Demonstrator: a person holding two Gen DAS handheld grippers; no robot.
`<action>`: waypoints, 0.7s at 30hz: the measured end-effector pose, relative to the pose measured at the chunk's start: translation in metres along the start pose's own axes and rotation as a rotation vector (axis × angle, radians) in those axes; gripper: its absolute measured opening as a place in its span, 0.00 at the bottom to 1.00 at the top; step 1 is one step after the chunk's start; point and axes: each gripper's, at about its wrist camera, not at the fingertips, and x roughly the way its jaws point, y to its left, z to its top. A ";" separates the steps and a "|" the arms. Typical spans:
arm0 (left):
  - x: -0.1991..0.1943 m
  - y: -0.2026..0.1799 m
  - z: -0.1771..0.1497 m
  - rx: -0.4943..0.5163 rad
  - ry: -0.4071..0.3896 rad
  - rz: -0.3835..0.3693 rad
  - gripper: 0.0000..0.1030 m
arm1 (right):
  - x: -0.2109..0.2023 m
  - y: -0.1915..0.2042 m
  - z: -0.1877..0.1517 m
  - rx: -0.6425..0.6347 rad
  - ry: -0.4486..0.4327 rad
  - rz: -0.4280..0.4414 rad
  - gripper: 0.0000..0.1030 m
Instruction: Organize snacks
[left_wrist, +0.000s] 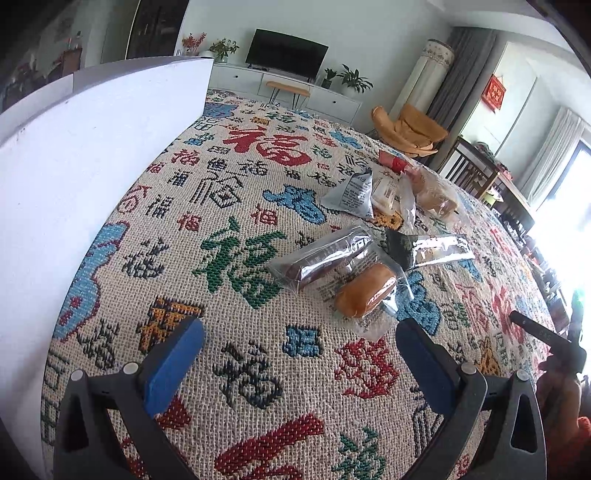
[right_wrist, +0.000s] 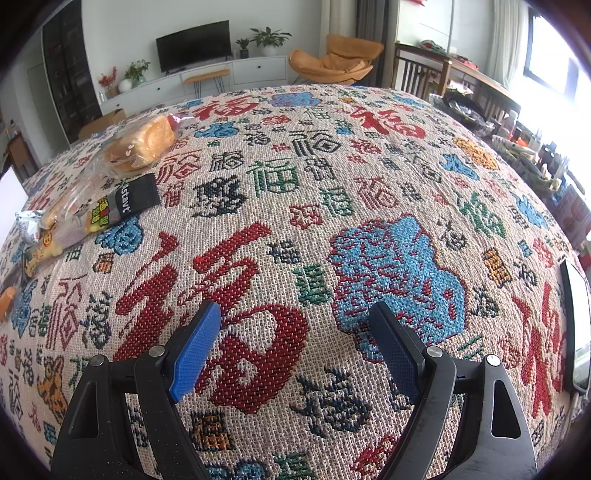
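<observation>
**Snacks still scattered, nothing gathered yet**

Blue-padded fingers of our left gripper fill the bottom of the left wrist view, spread wide and holding nothing above the woven cloth. Our right gripper is likewise wide and empty, hovering over a bare stretch of cloth in its own view.

We judge the sorting barely begun: the snacks lie loose in one cluster at centre right of the left view. Closest is a wrapped bread roll, touching a silvery wrapped bar; further up sit a grey printed pouch and a clear-bagged bun. All remain to be gathered.

A white box wall rises at the left of that frame, probably where the snacks belong, with open cloth between it and the cluster. At the far right edge of the right view a phone-like device lies near the cloth's border.
</observation>
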 end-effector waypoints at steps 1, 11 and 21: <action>0.000 -0.002 0.000 0.008 0.003 0.011 1.00 | 0.000 0.000 0.000 0.000 0.000 0.000 0.82; -0.007 -0.011 0.053 0.073 0.061 0.090 1.00 | 0.000 0.000 0.000 0.000 0.000 0.000 0.82; 0.041 -0.011 0.082 0.215 0.193 0.255 0.99 | 0.000 0.000 0.000 0.000 0.000 0.001 0.82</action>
